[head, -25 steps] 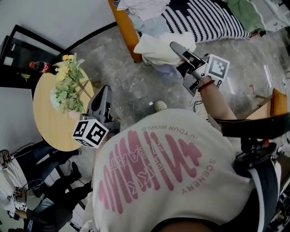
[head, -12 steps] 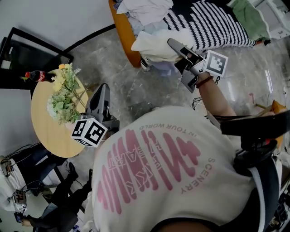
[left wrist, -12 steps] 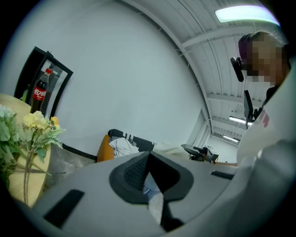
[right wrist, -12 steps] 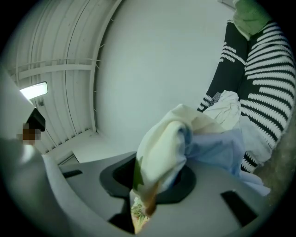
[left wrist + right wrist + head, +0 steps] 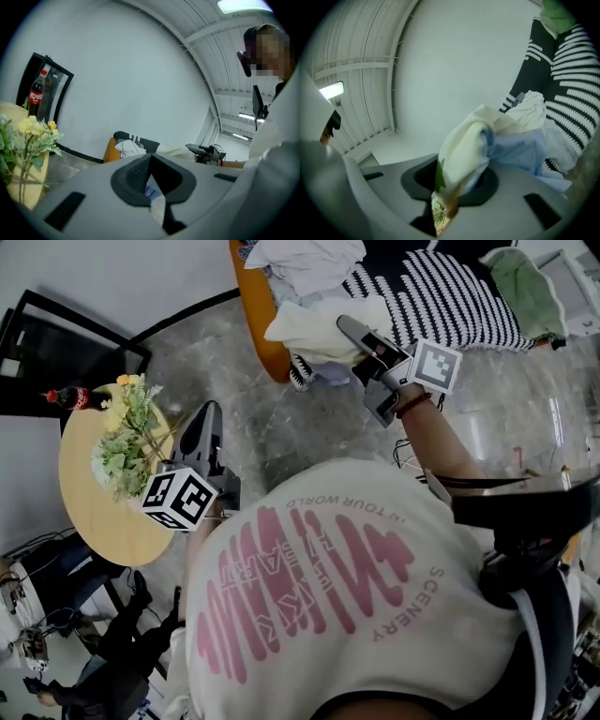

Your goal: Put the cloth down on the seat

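Right claw pinches the cream cloth — beside the orange seat.

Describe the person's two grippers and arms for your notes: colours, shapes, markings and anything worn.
The left gripper and the right gripper are grey, tapered shells with dark jaw pads. Each carries a white cube printed with black square markers: left cube, right cube. A red band circles the right wrist. The white T-shirt bears pink print.
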`<state>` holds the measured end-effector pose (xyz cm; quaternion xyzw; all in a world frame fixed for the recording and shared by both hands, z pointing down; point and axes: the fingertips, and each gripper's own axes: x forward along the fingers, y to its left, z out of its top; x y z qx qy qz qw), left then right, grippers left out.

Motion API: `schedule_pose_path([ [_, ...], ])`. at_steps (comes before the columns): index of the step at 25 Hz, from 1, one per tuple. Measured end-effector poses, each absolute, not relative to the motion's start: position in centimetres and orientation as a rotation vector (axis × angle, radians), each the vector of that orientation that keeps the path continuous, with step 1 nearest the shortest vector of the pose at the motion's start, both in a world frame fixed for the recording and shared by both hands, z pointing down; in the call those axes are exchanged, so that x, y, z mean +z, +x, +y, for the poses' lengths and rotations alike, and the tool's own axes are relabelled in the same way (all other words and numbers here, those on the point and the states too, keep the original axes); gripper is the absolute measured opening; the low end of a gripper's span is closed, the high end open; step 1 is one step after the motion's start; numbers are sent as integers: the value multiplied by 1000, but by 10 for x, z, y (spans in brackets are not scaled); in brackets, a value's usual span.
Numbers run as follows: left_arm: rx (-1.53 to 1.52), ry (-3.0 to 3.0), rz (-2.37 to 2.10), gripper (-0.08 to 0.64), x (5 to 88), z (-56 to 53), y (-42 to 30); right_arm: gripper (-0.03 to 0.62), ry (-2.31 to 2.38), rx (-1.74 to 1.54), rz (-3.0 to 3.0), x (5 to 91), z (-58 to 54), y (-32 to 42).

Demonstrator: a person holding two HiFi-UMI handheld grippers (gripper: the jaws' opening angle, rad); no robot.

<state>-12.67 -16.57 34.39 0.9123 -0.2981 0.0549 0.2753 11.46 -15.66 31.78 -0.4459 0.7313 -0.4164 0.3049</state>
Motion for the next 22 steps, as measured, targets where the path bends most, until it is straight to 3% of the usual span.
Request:
schedule_pose_path([
  [15, 111, 2504, -779, 11, 350, -179, -88, 91, -1168, -1048, 1936, 333, -174, 119],
  [22, 114, 2514, -694, 11, 339, -192, -115, 91, -1243, -1013, 1881, 325, -153, 76],
])
